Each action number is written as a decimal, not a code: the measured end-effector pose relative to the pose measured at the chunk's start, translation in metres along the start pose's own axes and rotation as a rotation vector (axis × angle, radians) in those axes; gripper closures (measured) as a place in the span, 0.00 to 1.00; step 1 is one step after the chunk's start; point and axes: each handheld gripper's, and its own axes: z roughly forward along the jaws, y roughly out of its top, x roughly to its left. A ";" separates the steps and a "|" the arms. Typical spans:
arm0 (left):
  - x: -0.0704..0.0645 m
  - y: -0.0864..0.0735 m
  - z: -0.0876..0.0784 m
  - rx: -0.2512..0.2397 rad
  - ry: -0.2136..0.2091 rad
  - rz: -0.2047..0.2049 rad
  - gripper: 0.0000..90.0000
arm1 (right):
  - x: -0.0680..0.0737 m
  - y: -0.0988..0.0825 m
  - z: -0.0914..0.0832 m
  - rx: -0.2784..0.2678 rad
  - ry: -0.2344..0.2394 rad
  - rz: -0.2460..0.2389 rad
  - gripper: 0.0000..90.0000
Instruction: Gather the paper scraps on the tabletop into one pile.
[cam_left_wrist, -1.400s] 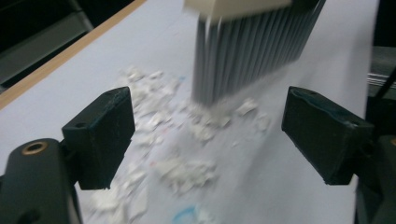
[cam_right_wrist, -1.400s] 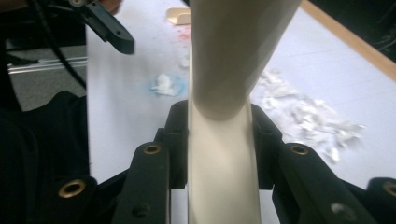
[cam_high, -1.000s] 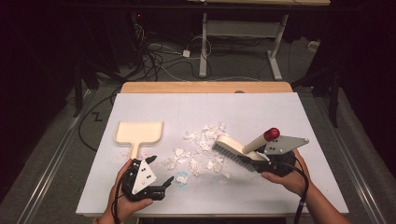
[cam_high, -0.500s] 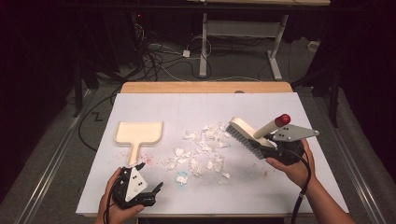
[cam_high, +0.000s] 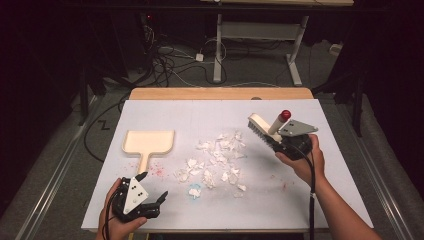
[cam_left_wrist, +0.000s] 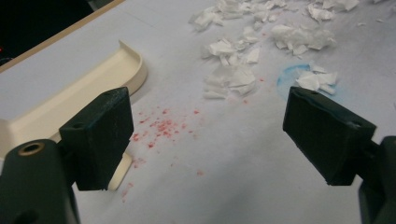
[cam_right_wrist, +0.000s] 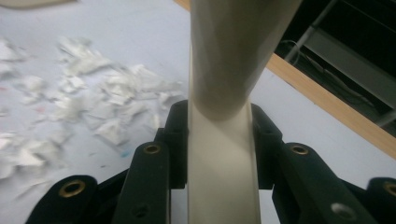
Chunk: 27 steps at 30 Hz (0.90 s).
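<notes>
Sweeping is only just getting under way: brush in hand, dustpan not yet picked up.

The right gripper (cam_high: 278, 141) is clamping its jaws on the cream handle of the brush (cam_high: 261, 128), carrying it above the table (cam_high: 300, 200) at about three o'clock from the paper scraps (cam_high: 217, 160), bristles pointing toward the pile. The scraps are lying loose at the table's middle, none of them gathered. The dustpan (cam_high: 149, 142) is sitting flat and empty at nine o'clock from the pile, its handle pointing toward six o'clock. The left gripper (cam_high: 152, 190) is hovering just past that handle's end with its jaws standing wide apart, gripping nothing. Judging from this, grasping the dustpan, sweeping the scraps into it and clearing the table are all still to do.
</notes>
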 end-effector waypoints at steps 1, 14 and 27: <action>0.001 0.000 0.001 0.003 0.004 -0.003 0.17 | -0.001 0.001 0.006 0.013 0.002 -0.002 0.75; -0.005 0.001 0.005 0.017 -0.016 0.039 0.17 | 0.007 0.024 0.078 0.121 -0.082 -0.078 0.75; -0.007 -0.002 0.004 0.024 -0.026 0.040 0.17 | 0.045 0.034 0.098 0.126 0.002 -0.187 0.75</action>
